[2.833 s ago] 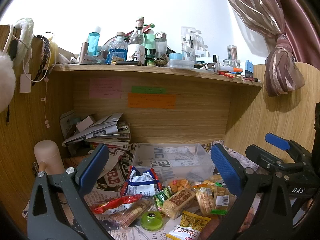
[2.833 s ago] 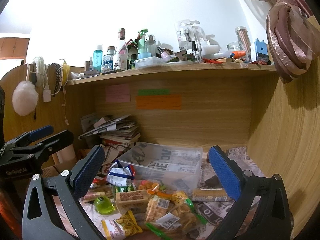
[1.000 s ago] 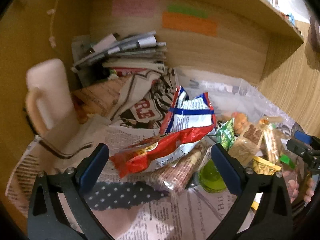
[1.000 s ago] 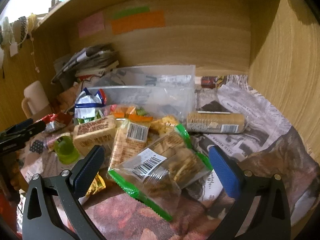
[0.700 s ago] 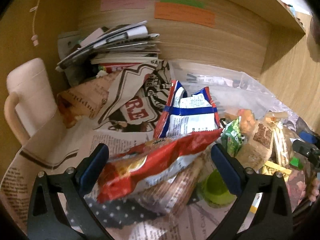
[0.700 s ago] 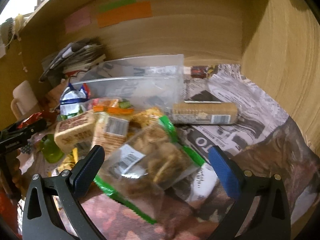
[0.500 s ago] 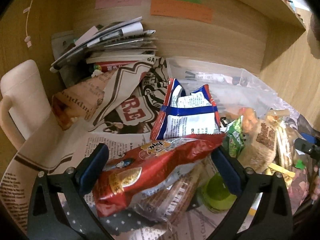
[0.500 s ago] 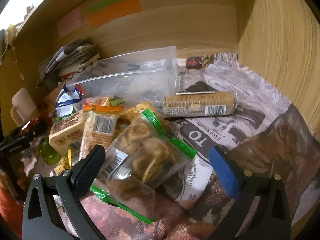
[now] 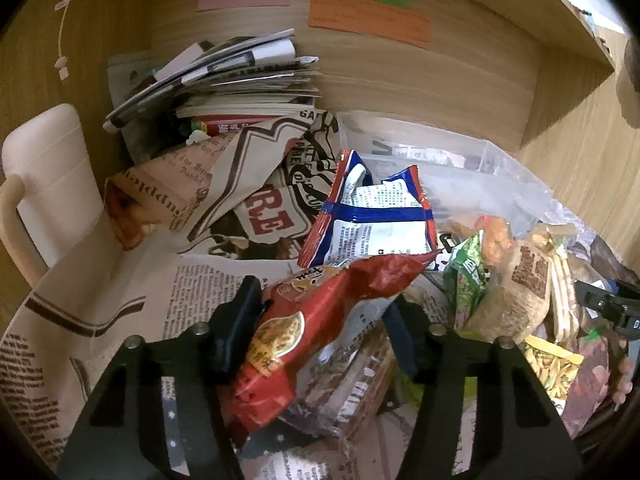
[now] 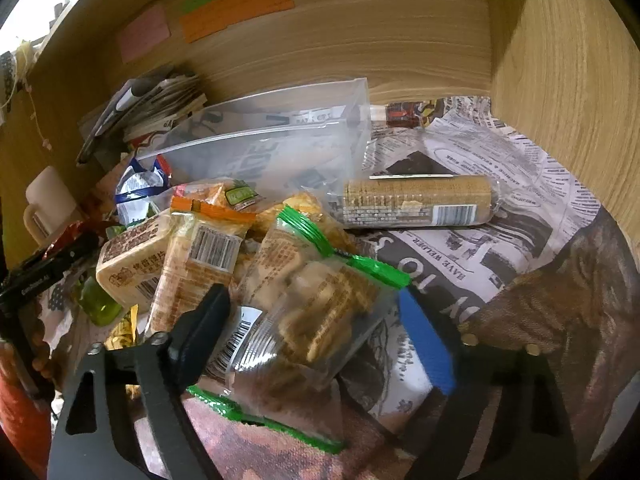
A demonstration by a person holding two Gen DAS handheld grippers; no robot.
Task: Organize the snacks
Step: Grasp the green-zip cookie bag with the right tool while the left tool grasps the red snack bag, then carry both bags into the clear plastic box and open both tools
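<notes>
A pile of snack packets lies on newspaper in front of a clear plastic bin. My left gripper has closed around a red snack bag, one finger on each side of it. A blue and white packet stands behind it. My right gripper has closed around a clear cracker bag with green edges. A round biscuit roll lies to the right of the pile. A tan bar packet and an orange-topped packet lie to the left.
A cream mug stands at the left wall. Stacked papers lie at the back left. Wooden walls close in the back and right. A green jelly cup sits low in the pile. Crumpled newspaper covers the desk.
Both grippers have come down to the pile and their fingers have closed in, the left around the red snack bag, the right around the green-edged cracker bag.
</notes>
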